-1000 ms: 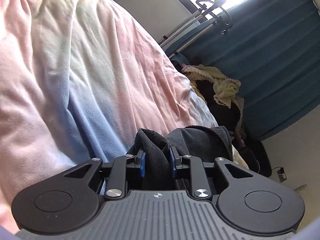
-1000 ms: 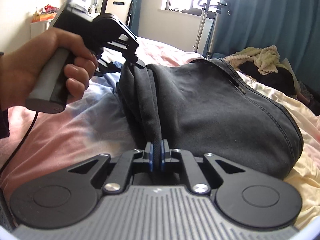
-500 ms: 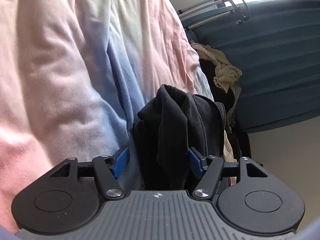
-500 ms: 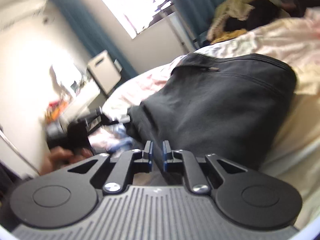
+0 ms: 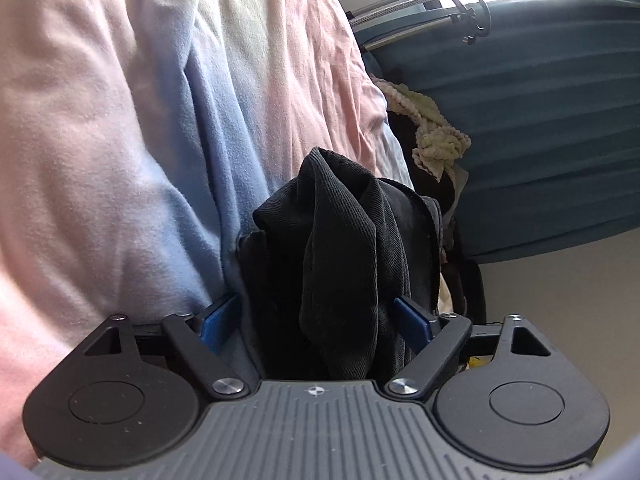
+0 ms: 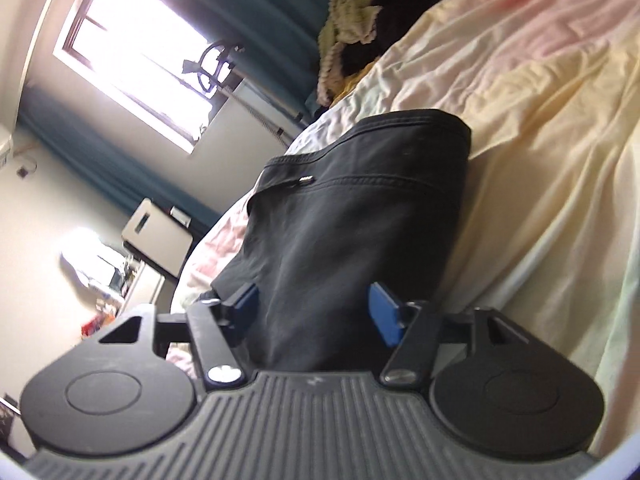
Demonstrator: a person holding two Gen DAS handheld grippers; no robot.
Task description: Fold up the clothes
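and here's the left gripper (image 5: 318, 320), jaws spread wide, they've just been opening, and a bunched ridge of the dark garment (image 5: 340, 264) stands up between the blue pads (image 5: 218, 318) with a sliver of daylight on either side, so nothing is pinched, the cloth just sits there loose. the garment lies on the bed, on the pastel duvet (image 5: 132, 128) that washes from pink to blue to cream, and in this view its ribbed folds rise right in front of the camera. over on the right gripper (image 6: 314, 312) it's the same story: the jaws have just been opening, they stand well apart now, and the smooth black body of the garment (image 6: 360, 200) runs between them without either pad pressing in. the whole right-wrist view is rolled over on its side, window (image 6: 132, 60) tilted up at the top left, duvet (image 6: 520, 120) sweeping down the right in cream and pink. you can see a zip pull (image 6: 306, 179) along a seam on the garment's near face, and a stitched hem at the far end. beyond it, at the edge of the bed, a heap of other clothes (image 6: 352, 40), a yellowish knit on something black, sits against the teal curtain (image 5: 540, 120).
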